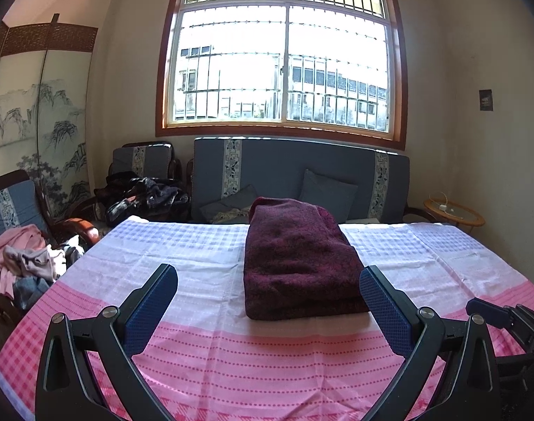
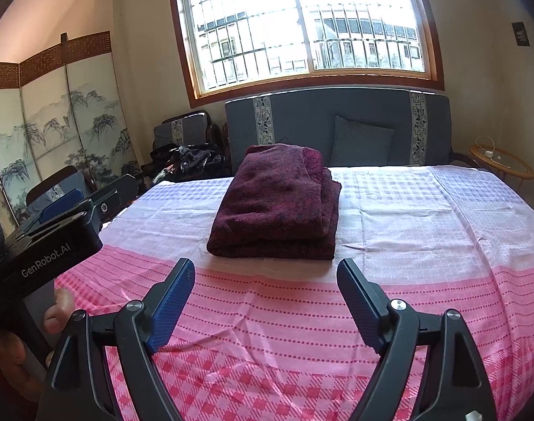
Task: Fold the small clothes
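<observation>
While both claws stand spread wide with nothing between their pads, no cloth is gripped: the right gripper point(image 2: 265, 298) is held short of the maroon garment point(image 2: 277, 203), and the left gripper point(image 1: 268, 301) is poised near its front edge. That garment is seen lying folded in a neat stack on the pink checked tablecloth point(image 2: 424, 231), so its folding is judged done. Unfolded clothes point(image 1: 28, 263) are heaped on a chair at the left, presumably still to be folded.
</observation>
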